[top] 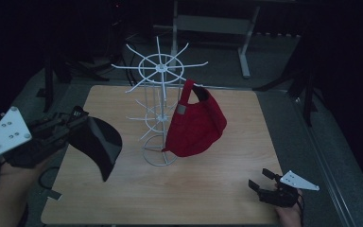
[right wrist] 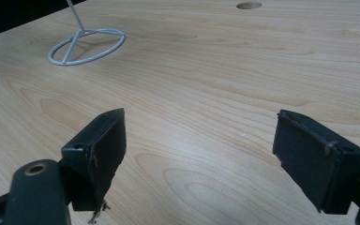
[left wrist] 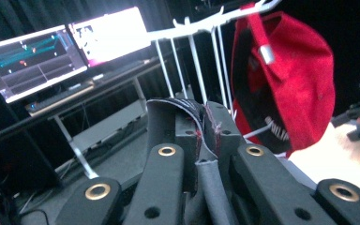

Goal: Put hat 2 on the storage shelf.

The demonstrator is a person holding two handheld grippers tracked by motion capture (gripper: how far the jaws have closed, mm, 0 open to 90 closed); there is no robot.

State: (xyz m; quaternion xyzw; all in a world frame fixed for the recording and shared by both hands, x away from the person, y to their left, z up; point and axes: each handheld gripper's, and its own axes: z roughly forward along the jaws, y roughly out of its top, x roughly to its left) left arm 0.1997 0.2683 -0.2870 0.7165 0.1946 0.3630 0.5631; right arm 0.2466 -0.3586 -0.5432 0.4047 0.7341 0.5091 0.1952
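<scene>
High view: a black fabric baseball cap (top: 99, 146) is held by the left gripper (top: 78, 116) above the left part of the light wooden tabletop (top: 208, 189), its brim hanging down and pointing toward the near edge. In the left gripper view, the jaws are seen closed on a thin fold of the black cap's fabric (left wrist: 201, 136), which is pinched between the pads. A white wire display stand (top: 159, 94) with radial hook arms and a ring base is set upright near the middle of the table, just to the right of the held cap but apart from it. A red fabric baseball cap (top: 196, 125) is hung by its rear strap from one arm of the stand, on the stand's right side, and reaches down close to the ring base. The right gripper (top: 264, 182) is rested low at the near right corner of the table, well apart from both caps. In the right gripper view, its jaws are seen spread wide with nothing between the pads (right wrist: 105, 140), and the stand's ring base (right wrist: 86, 46) is visible farther off on the wood.
</scene>
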